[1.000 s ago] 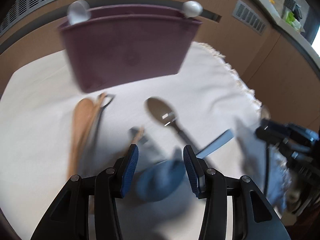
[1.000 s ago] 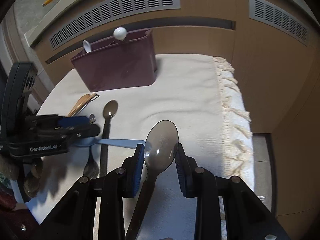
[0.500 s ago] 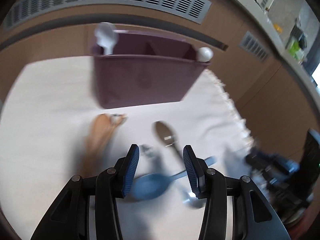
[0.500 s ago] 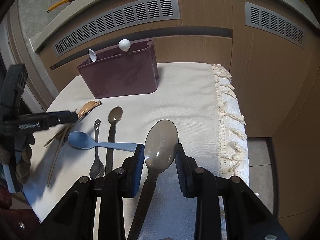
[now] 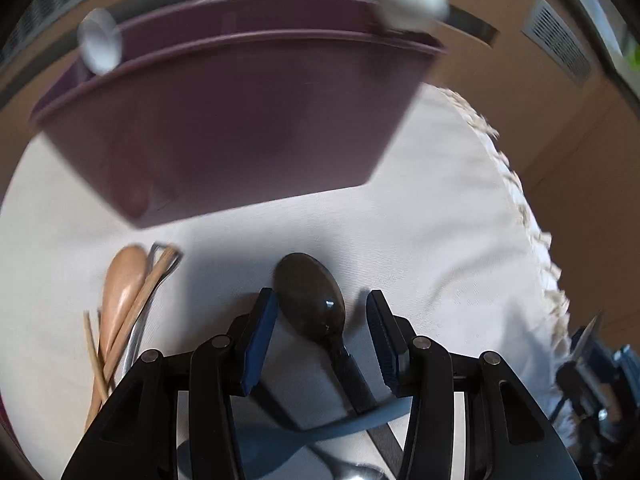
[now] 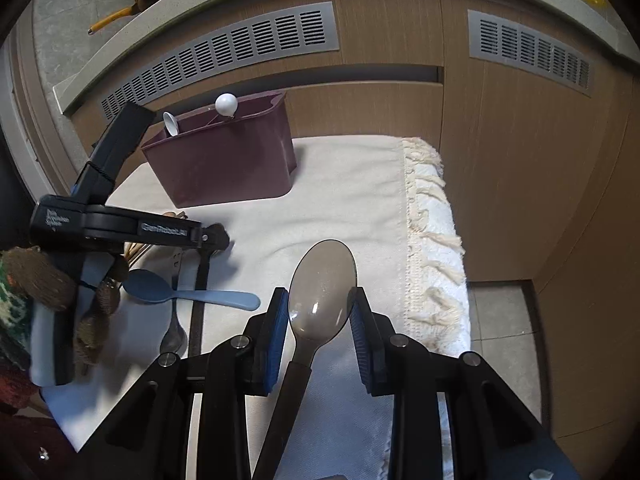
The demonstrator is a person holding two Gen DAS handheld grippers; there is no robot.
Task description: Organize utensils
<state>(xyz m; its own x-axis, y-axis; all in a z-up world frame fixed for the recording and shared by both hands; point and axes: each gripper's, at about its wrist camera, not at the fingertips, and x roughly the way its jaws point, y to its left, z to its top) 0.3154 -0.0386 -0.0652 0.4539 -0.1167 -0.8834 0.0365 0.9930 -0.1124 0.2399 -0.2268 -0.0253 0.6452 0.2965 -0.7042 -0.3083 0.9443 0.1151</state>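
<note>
Cloth (image 6: 352, 184) fringe (image 6: 436, 240) beside right gripper (image 6: 320, 316)

Two black grippers are fitted with blue ribbed pads (image 6: 277, 336) and silver pivot screws (image 6: 240, 342); white lettering (image 6: 164, 228) is printed on the left gripper (image 6: 218, 238), gripped in a brown knitted glove (image 6: 36, 276).

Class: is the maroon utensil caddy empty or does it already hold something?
Not empty: two white utensil ends stick above the maroon caddy rim.
</note>
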